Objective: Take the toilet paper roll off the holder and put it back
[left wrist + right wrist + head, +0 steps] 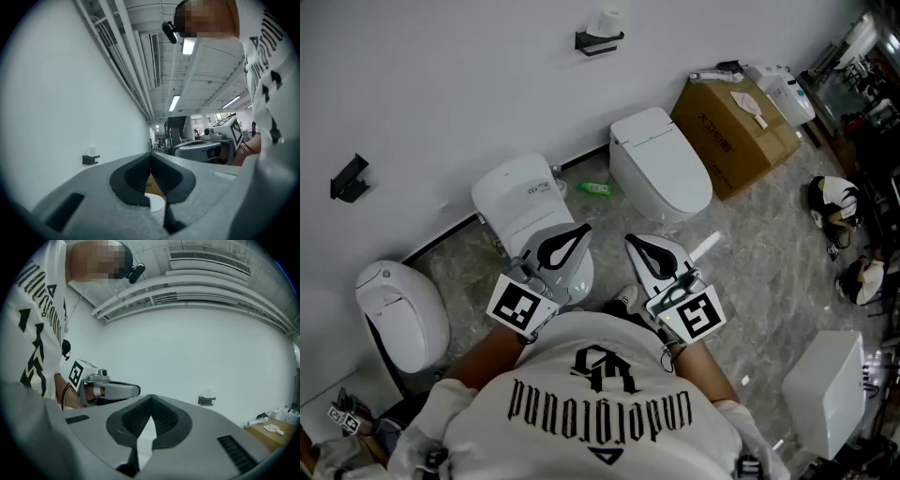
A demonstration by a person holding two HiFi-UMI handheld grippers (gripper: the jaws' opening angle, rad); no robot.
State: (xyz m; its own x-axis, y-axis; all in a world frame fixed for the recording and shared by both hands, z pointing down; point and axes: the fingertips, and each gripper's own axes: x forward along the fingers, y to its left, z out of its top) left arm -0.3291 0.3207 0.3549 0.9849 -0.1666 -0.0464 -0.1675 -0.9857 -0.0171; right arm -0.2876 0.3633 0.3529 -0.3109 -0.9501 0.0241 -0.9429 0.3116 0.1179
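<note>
- left gripper (pixel 151 155): jaws closed tip to tip, nothing between them, held low in front of the person's chest
- right gripper (pixel 151 398): jaws also pressed together, empty, just right of the left one, tips apart from it
- toilet paper roll (pixel 607 22): stands upright on the black holder (pixel 598 41), which is fixed to the far white wall (pixel 469 75); well apart from both grippers
- both gripper views show the roll and holder small and far off on the wall
- three white toilets (pixel 661 167) stand on the grey floor (pixel 769 262) between the person and the wall; in the head view the left gripper's tip lies over the middle one
- cardboard box (pixel 733 131): far right, by the wall
- second black bracket (pixel 349 178): on the wall, further left
- person's white shirt (pixel 591 403) with black print, near edge
</note>
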